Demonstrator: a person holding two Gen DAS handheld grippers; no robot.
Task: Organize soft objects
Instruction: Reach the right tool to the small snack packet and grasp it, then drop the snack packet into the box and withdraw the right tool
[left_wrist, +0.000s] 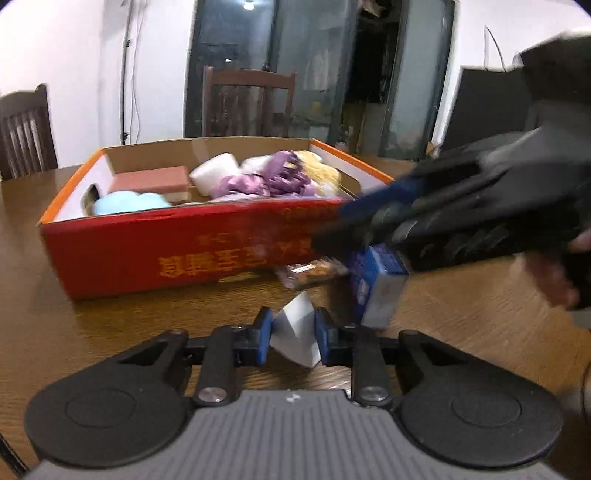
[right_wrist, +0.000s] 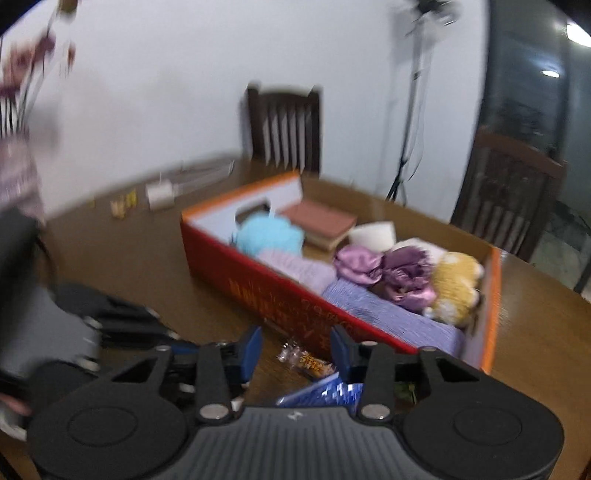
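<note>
Wood table (left_wrist: 110, 332). 1 red box (left_wrist: 184, 254) at 11 o'clock of left gripper (left_wrist: 293, 338), holds 1 blue puff (right_wrist: 267, 234), 1 purple cloth (right_wrist: 402, 275), 1 yellow plush (right_wrist: 456, 284). Left gripper low, level, jaws clamped on white wedge (left_wrist: 295, 332). Right gripper (right_wrist: 297, 356) tilted down, jaws apart, empty; 1 snack pkt (right_wrist: 308, 360) between fingertips, 1 blue pkg (right_wrist: 325, 393) below.
</note>
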